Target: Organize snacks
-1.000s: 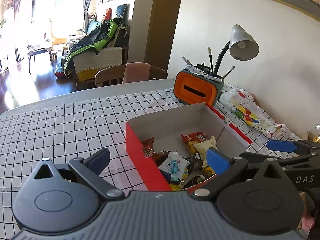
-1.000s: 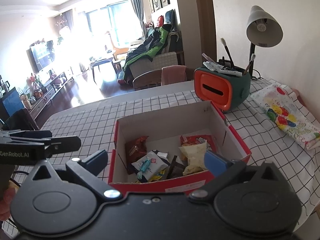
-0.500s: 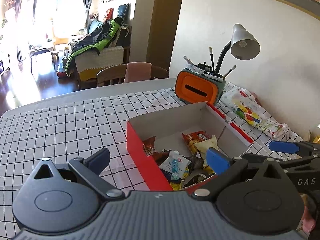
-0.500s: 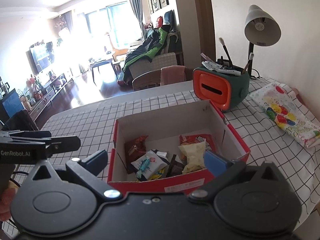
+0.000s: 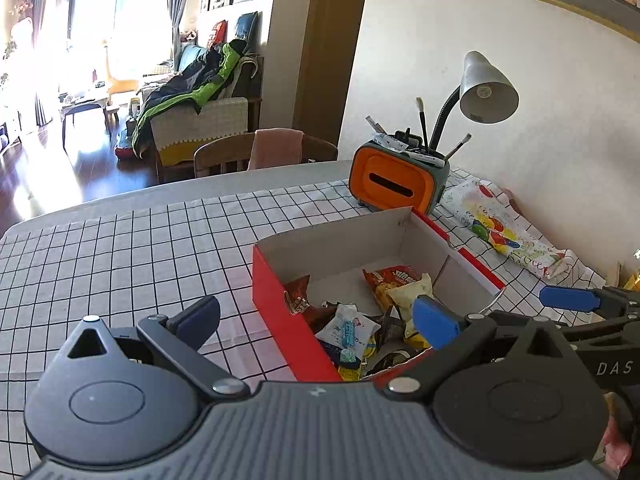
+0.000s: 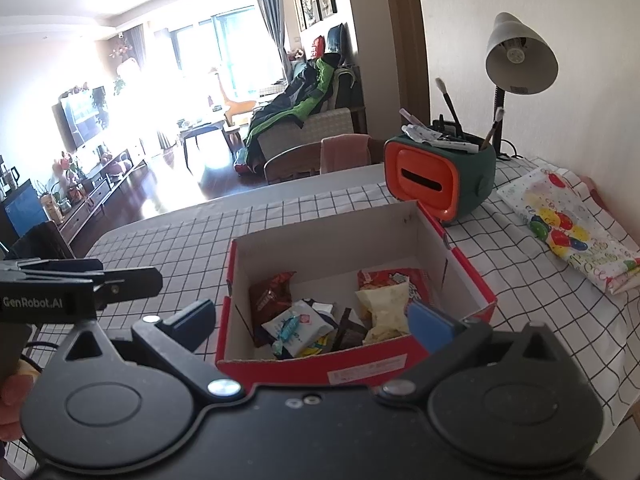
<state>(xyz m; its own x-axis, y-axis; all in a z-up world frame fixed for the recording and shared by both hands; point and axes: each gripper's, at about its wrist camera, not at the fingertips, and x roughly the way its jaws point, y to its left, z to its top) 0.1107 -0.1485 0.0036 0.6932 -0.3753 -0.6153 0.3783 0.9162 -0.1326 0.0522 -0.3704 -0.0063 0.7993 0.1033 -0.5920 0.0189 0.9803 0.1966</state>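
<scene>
Both grippers hang above the near edge of the counter (image 6: pixel 320 204) with nothing between their fingers. The left gripper (image 5: pixel 316 320) stands wide, its dark finger over the checked cloth and its blue finger over the near corner of the red box (image 5: pixel 280 312). The right gripper (image 6: pixel 316 322) is spread just as wide, straddling the box's near wall. From the right gripper the box (image 6: pixel 360 368) sits straight ahead and just below the fingers, its long axis running away from the gripper toward the orange and green holder (image 6: pixel 440 180) at the far end; from the left gripper it lies ahead and to the right, its length slanting away to the right. The snacks are heaped in the near half of the box: a dark red packet (image 6: pixel 272 296) leaning on the left wall, a white packet with a blue sweet (image 6: pixel 298 326) lying flat in front of it, a pale yellow bag (image 6: pixel 384 308) to the right with its length pointing away from the gripper, and a red bag (image 6: pixel 394 278) under it. To the far right of both grippers a folded balloon-print bag (image 6: pixel 568 228) lies on the cloth, beside a grey lamp (image 6: pixel 520 60).
</scene>
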